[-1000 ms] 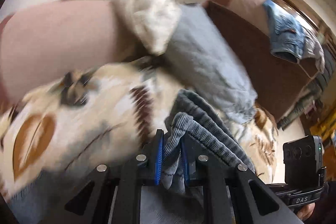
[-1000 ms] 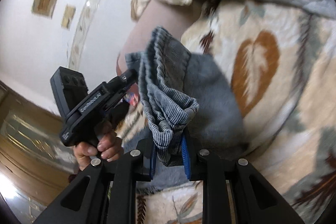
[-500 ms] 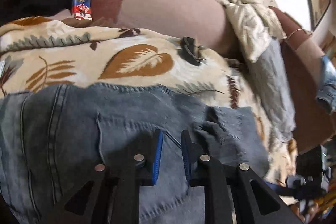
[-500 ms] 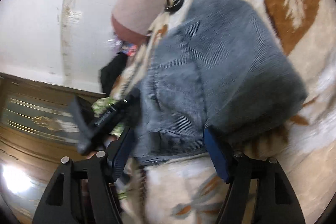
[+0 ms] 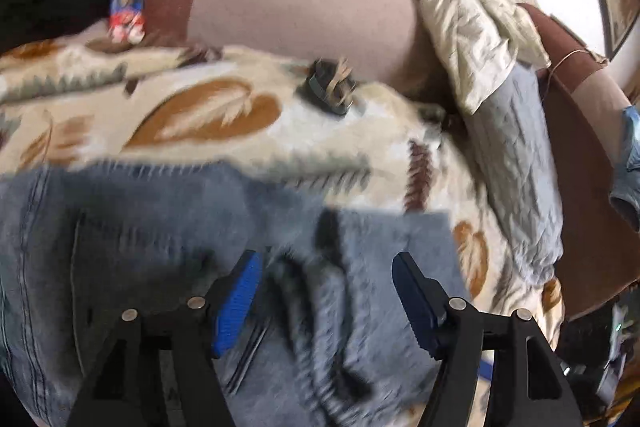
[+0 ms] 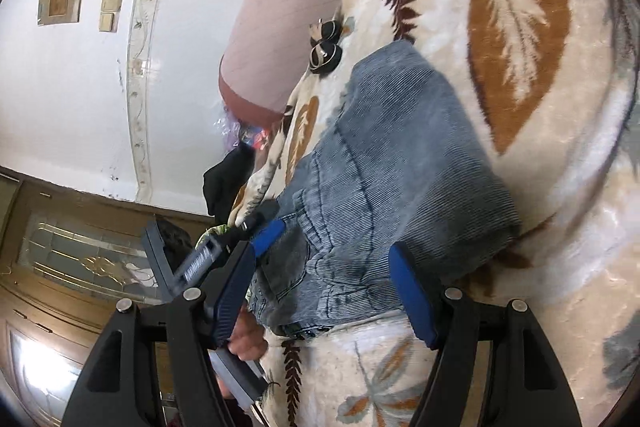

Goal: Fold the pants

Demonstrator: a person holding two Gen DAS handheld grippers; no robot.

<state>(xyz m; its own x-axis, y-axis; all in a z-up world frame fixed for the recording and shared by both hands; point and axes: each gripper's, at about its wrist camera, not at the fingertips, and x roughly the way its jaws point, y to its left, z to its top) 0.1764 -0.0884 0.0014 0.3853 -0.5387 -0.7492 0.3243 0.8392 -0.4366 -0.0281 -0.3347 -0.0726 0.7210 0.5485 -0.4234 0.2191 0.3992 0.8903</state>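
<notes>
The blue-grey denim pants (image 5: 160, 247) lie folded on a leaf-patterned blanket (image 5: 200, 115). My left gripper (image 5: 326, 287) hovers just over their folded edge. Its jaws are opening, denim lies below the gap, and neither blue pad presses on it. In the right wrist view the pants (image 6: 400, 167) form a compact folded bundle on the blanket (image 6: 520, 27). My right gripper (image 6: 332, 267) stands open astride the near edge of the bundle, pads clear of the cloth. A hand (image 6: 248, 341) holds the other tool at the bundle's left side.
A pink bolster (image 5: 300, 3) lies behind the blanket with a small dark object (image 5: 330, 91) in front of it. Cream cloth (image 5: 460, 19), a grey quilted piece (image 5: 516, 167) and another denim item (image 5: 628, 155) are at the right. A wooden door (image 6: 80, 259) is at the left.
Both grippers let go of the pants edge they had pinched. The pants dropped into a folded bundle on the blanket. The left jaws spread in the last half second.
</notes>
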